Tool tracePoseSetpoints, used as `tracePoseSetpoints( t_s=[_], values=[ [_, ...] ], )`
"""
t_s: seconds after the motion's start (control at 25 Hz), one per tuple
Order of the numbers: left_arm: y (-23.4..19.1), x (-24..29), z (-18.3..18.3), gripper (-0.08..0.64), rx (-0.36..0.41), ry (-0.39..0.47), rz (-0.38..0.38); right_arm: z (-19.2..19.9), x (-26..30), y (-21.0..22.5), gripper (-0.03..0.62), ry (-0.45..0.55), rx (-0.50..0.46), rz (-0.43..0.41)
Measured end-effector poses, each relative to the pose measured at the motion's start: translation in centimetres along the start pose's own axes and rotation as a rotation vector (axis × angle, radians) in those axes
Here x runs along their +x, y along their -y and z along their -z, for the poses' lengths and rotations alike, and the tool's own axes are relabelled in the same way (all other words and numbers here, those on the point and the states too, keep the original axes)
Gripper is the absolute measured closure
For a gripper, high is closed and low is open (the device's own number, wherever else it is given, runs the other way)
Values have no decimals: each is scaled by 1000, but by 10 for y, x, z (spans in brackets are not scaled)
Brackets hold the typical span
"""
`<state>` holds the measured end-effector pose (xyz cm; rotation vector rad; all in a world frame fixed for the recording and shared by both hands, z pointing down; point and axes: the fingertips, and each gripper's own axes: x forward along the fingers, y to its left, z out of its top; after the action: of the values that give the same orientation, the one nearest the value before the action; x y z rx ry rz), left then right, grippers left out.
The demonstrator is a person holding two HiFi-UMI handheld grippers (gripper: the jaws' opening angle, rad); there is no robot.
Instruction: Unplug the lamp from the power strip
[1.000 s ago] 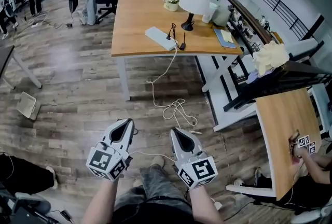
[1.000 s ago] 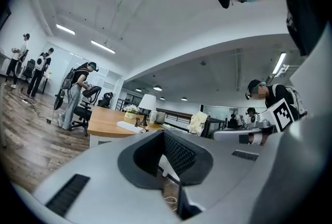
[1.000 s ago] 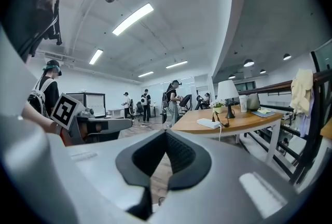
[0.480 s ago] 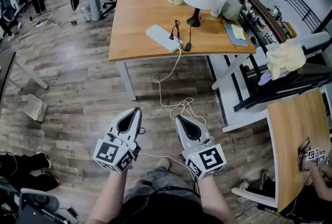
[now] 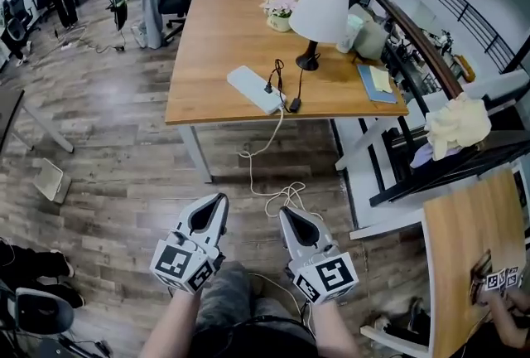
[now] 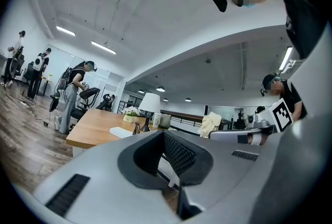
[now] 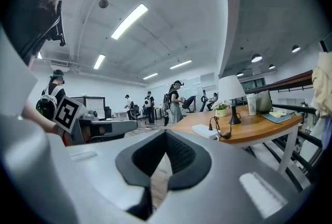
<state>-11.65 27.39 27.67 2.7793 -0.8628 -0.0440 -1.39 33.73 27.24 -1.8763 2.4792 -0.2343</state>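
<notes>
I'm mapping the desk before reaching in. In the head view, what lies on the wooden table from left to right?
Left to right: flat white power strip → black-stemmed lamp with white shade → blue notebook with a yellow note.

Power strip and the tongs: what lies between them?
The head view shows wood floor with a white cable looped on it, hanging from the table edge.

My grey plastic wedge-shaped left tool (image 5: 220,199) and matching right tool (image 5: 285,210) each carry a black-and-white marker cube (image 5: 180,265); I wear grey jeans (image 5: 238,295).
</notes>
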Motion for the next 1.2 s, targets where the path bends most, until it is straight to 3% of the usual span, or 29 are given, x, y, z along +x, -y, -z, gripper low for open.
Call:
tracePoseSetpoints(
  t_s=[0.16, 0.64, 0.96, 1.2],
  values=[
    [-4, 11, 2, 566, 20, -13, -6, 4, 6, 10, 584, 5, 38, 10],
    [-36, 99, -11, 566, 27, 28, 17, -9, 66, 63, 584, -21, -10, 25],
    [-103, 146, -16, 566, -17, 23, 12, -12, 137, 99, 584, -58, -22, 28],
    [-139, 184, -22, 566, -28, 11, 50, -15, 189, 114, 584, -81, -27, 29]
  ],
)
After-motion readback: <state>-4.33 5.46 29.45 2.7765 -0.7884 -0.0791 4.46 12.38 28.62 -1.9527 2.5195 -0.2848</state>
